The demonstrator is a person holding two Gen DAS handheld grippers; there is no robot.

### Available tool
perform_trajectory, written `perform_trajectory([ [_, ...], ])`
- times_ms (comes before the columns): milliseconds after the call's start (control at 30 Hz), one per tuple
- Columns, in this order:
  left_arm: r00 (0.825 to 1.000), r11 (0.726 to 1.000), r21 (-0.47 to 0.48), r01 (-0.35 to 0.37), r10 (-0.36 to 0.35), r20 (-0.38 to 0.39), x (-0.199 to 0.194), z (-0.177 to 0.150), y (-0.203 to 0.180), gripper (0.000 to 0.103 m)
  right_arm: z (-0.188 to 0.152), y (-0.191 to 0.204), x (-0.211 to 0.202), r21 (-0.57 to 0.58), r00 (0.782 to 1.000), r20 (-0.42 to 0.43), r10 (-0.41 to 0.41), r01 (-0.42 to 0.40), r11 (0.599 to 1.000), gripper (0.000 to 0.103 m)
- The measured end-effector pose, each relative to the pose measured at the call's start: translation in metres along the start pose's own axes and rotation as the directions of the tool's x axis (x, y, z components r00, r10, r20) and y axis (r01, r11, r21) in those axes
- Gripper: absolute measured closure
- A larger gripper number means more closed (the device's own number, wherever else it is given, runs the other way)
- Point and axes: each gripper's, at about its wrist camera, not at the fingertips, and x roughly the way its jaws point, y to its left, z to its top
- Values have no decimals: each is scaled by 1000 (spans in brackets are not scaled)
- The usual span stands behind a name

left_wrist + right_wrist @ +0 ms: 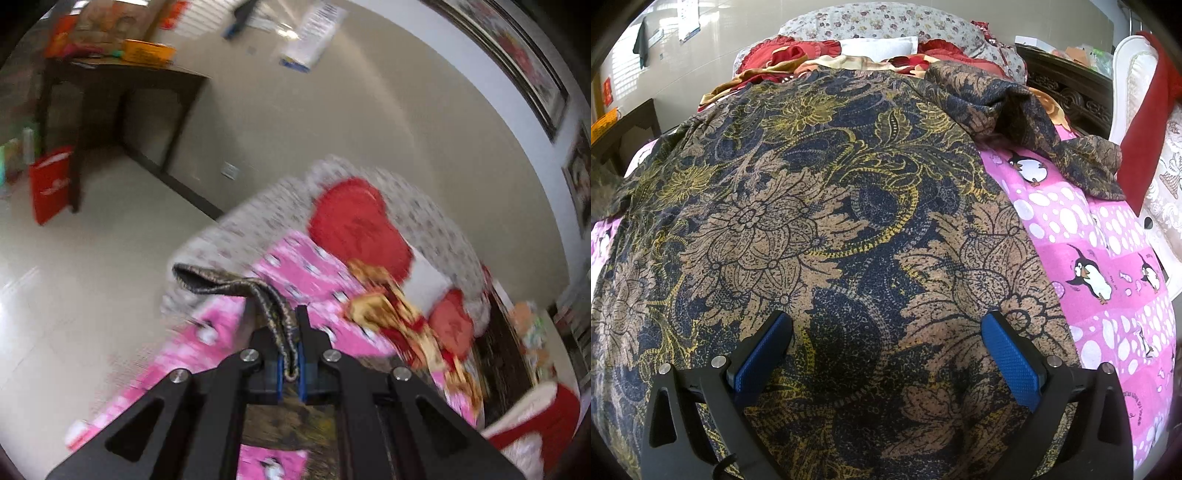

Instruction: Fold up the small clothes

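One patterned garment (820, 229), printed in navy, tan and yellow florals, lay spread across the pink penguin bedsheet (1108, 258), covering most of it in the right wrist view; one loose flap of the garment stood crumpled at its far right corner. The cloth appeared thin, light and limp, draping over the bedding without holding shape, and was judged likely to slide and bunch rather than crease sharply; hems and corners offered the surest hold. The left gripper (291, 321) was clenched on one narrow edge of the garment (258, 291), that strip arching up clear of the sheet. The right gripper (886, 332) hovered over the garment's near middle with jaws spread wide, nothing between its two blue pads (1012, 362). Beyond the garment, towards the bedhead, lay two red cushions (358, 225), one white pillow (879, 46) between them, and one rumpled red-and-gold cloth (388, 306). Past the bed's far side stood one dark wooden table (122, 85), with one red bag (51, 184) leaning by its leg.
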Motion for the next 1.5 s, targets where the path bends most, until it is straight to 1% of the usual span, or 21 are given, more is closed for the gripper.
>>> perform_trajectory([
  [100, 991, 991, 82, 103, -95, -98, 36, -43, -51, 98, 1, 0, 1, 1, 1000, -8, -1, 1, 1000, 1],
  [200, 967, 972, 143, 189, -158, -202, 76, -100, -102, 98, 1, 0, 1, 0, 1000, -10, -3, 3, 1000, 1],
  [300, 938, 954, 189, 231, -167, -303, 119, -161, -141, 98, 2, 0, 2, 0, 1000, -22, -10, 10, 1000, 2],
  [400, 917, 937, 248, 246, -142, -373, 156, -212, -167, 98, 11, 1, 1, -16, 994, -109, -18, 16, 1000, 8],
  [433, 913, 931, 265, 249, -135, -384, 164, -223, -171, 98, 19, 2, -3, -40, 991, -133, -13, 7, 999, 12],
  [500, 902, 919, 293, 263, -127, -412, 181, -246, -174, 94, 36, 6, -18, -75, 995, -101, 11, -18, 997, 17],
  [567, 887, 919, 276, 281, -139, -440, 188, -257, -165, 80, 60, 12, -34, -98, 998, -35, 60, -63, 993, 17],
  [633, 874, 925, 247, 290, -151, -461, 185, -266, -150, 71, 83, 17, -41, -93, 988, 25, 152, -149, 984, 17],
  [667, 874, 924, 244, 294, -157, -460, 178, -266, -144, 60, 93, 19, -41, -85, 979, 52, 196, -191, 978, 18],
  [733, 880, 917, 259, 302, -163, -447, 166, -271, -134, 49, 111, 30, -35, -79, 944, 98, 316, -309, 948, 18],
  [867, 906, 903, 319, 286, -147, -397, 135, -276, -108, 39, 126, 68, -6, -104, 871, 94, 483, -474, 875, 19],
  [933, 918, 906, 337, 257, -120, -378, 127, -280, -96, 38, 130, 90, 6, -146, 836, 79, 543, -529, 836, 22],
  [1067, 939, 920, 326, 219, -108, -327, 116, -291, -76, 38, 135, 140, 19, -341, 793, 21, 609, -567, 750, 24],
  [1133, 943, 914, 350, 203, -86, -323, 116, -293, -80, 37, 134, 162, 27, -440, 797, -19, 604, -549, 711, 27],
  [1167, 943, 914, 355, 197, -77, -324, 118, -293, -82, 37, 131, 173, 33, -492, 813, -39, 581, -522, 697, 28],
  [1233, 945, 916, 352, 193, -76, -319, 119, -293, -83, 36, 127, 186, 46, -548, 839, -87, 536, -490, 678, 38],
  [1267, 944, 917, 348, 195, -80, -319, 120, -292, -82, 35, 124, 189, 52, -559, 848, -112, 518, -485, 672, 49],
  [1300, 943, 918, 342, 201, -87, -321, 120, -291, -82, 34, 122, 189, 57, -567, 859, -127, 496, -473, 674, 57],
  [1400, 942, 922, 327, 207, -98, -321, 120, -290, -79, 34, 123, 184, 72, -558, 903, -116, 414, -404, 725, 74],
  [1433, 942, 923, 323, 209, -101, -321, 120, -290, -79, 34, 125, 180, 76, -538, 904, -113, 412, -405, 740, 78],
  [1500, 941, 924, 318, 213, -106, -322, 121, -289, -78, 33, 130, 171, 78, -477, 886, -109, 450, -444, 758, 81],
])
